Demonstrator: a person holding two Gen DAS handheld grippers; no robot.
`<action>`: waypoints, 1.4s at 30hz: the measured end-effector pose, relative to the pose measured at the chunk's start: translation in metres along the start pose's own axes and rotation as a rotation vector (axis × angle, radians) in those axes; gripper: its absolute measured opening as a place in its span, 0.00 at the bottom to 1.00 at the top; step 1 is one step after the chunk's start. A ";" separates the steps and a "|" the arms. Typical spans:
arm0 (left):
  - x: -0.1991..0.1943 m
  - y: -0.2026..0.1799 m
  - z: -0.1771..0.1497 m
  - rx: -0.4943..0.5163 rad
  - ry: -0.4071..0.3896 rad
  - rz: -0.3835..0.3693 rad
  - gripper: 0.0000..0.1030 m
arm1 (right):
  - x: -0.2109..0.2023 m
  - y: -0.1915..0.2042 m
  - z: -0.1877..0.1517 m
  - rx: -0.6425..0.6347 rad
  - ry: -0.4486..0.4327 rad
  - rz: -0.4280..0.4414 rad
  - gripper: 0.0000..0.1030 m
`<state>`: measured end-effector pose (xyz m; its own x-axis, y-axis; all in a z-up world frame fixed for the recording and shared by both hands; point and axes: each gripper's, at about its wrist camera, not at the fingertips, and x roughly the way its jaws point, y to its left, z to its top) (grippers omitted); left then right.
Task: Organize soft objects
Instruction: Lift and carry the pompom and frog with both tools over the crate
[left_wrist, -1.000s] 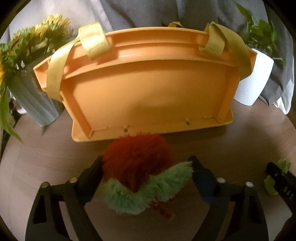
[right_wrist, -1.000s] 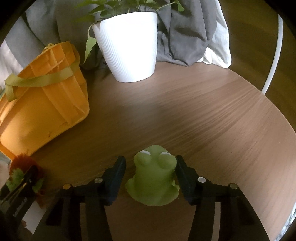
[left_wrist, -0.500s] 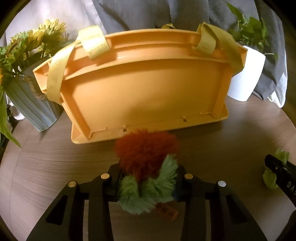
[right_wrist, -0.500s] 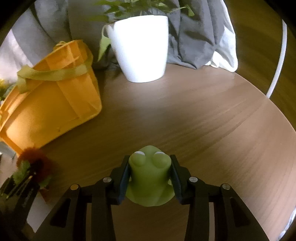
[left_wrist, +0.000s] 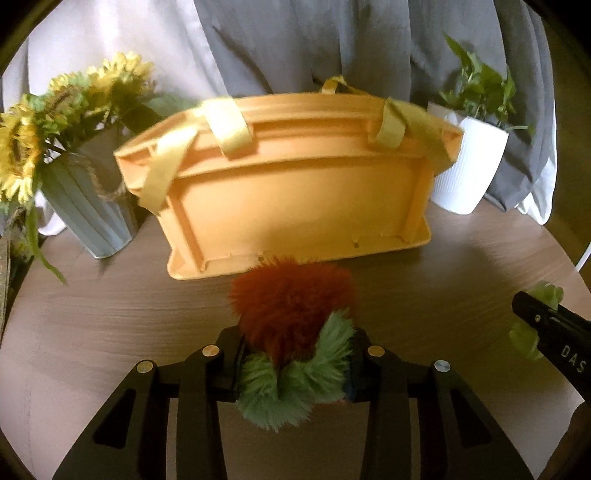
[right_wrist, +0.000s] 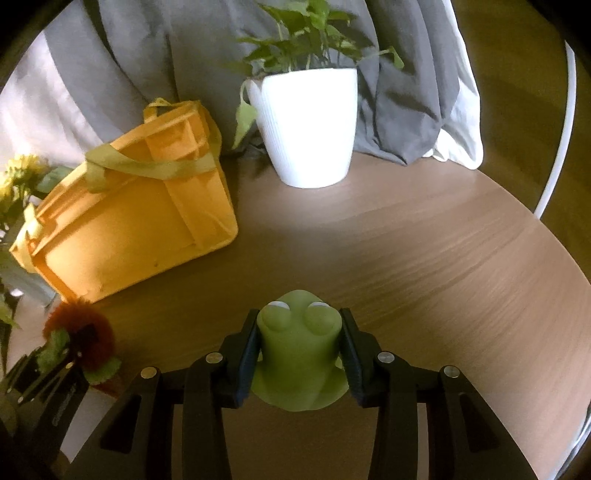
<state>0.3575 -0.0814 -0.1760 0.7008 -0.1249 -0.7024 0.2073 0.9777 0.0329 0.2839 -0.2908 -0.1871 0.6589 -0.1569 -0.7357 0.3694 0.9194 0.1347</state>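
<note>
- Grippers are both loaded, each pressed against a soft toy.
- Left gripper (left_wrist: 295, 363) is clamped on a fuzzy plush (left_wrist: 291, 325) with a rust-red body and green fluffy trim; the plush is pinched between both fingers and bulges above and below them.
- The same plush (right_wrist: 83, 338) is seen from the right wrist view at lower left, held in the left gripper (right_wrist: 55, 365).
- Right gripper (right_wrist: 300, 350) is closed on a green frog toy (right_wrist: 298, 354); the frog's head with two bulging eyes is squeezed between the pads, its body hangs below.
- Frog (left_wrist: 535, 321) is partly seen at the right edge of the left wrist view, behind a black finger.
- An orange tote bag (left_wrist: 295, 184) with yellow-green straps is stood on the round wooden table (right_wrist: 424, 240), just beyond the plush.
- A white potted plant (right_wrist: 308, 122) is placed right of the bag; a grey vase of sunflowers (left_wrist: 74, 166) is placed left of it.
- Grey and white fabric (left_wrist: 314, 44) is draped behind everything.
</note>
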 end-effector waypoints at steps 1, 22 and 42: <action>-0.006 0.001 0.001 -0.005 -0.007 0.000 0.36 | -0.005 0.001 0.001 -0.005 -0.009 0.008 0.40; -0.116 0.026 0.027 -0.036 -0.223 0.014 0.36 | -0.099 0.038 0.033 -0.070 -0.220 0.161 0.41; -0.160 0.043 0.076 -0.019 -0.427 0.033 0.36 | -0.140 0.075 0.077 -0.075 -0.394 0.289 0.41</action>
<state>0.3058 -0.0318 -0.0082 0.9276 -0.1479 -0.3432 0.1700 0.9848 0.0349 0.2697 -0.2280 -0.0223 0.9304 -0.0026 -0.3665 0.0961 0.9667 0.2372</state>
